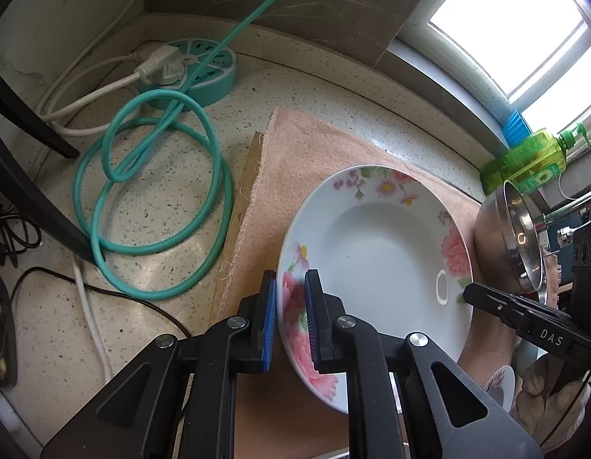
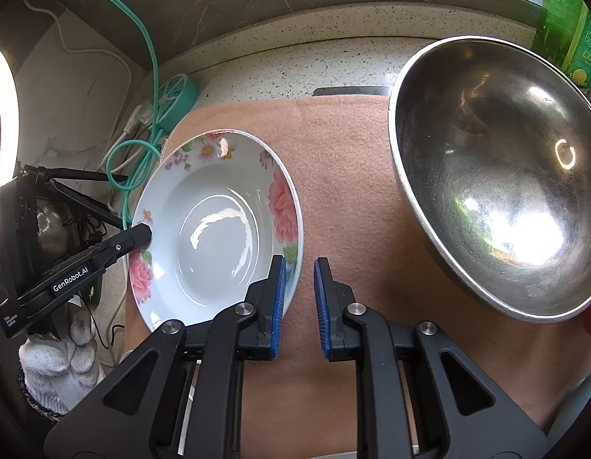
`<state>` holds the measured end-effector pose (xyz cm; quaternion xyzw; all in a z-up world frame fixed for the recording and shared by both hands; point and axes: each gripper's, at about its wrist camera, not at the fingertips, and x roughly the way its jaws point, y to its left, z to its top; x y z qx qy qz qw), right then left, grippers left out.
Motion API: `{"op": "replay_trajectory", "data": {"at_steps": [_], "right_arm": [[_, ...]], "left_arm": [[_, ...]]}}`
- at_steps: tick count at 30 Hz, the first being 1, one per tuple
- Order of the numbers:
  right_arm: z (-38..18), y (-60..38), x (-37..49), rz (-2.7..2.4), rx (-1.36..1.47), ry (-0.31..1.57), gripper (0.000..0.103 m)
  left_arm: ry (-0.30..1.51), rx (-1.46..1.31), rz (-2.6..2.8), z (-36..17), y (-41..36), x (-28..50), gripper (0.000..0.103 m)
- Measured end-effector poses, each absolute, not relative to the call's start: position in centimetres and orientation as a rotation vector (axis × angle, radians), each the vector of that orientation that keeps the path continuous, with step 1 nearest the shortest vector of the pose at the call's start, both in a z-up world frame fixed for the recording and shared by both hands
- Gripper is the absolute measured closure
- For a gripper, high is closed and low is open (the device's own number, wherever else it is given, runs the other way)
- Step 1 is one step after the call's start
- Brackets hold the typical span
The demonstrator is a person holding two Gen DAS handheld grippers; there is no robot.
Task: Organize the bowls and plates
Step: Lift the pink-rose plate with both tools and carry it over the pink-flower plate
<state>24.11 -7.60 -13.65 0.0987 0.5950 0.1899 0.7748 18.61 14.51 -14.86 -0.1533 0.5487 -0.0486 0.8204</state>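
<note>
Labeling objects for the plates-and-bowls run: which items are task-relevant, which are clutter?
Task items:
floral plate, rim clamped in the left gripper
steel bowl
right gripper, jaws open, empty

Clutter:
teal power hub
coiled teal cable
white cord
green soap bottle
pink mat under the dishes

The plate [image 1: 376, 267] is tipped up on the cloth [image 1: 295, 160]. The left gripper [image 1: 289, 321] has the plate's near rim between its fingers. The bowl [image 2: 498, 176] is to the right of the plate, tipped up too, above the cloth. The right gripper [image 2: 299, 302] is between the plate and the bowl, its fingers a little apart with only cloth between them. The cloth lies on the counter [image 1: 161, 199]. To the left of the cloth is a looped cord [image 1: 154, 206]. Behind the cord sits a round socket [image 1: 196, 72] with a plug [image 1: 165, 67] in it. A bottle [image 1: 529, 157] stands behind the bowl, by the window [image 1: 525, 26].
</note>
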Motion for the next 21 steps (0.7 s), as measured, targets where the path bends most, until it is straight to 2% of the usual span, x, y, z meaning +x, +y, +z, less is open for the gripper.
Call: {"op": "replay_trajectory", "data": {"at_steps": [21], "right_arm": [[-13.1, -8.0, 23.0, 0.395, 0.169, 1.29, 0.091]], "left_arm": [[1.153, -0.273, -0.115, -14.0, 13.3, 17.7, 0.09]]}}
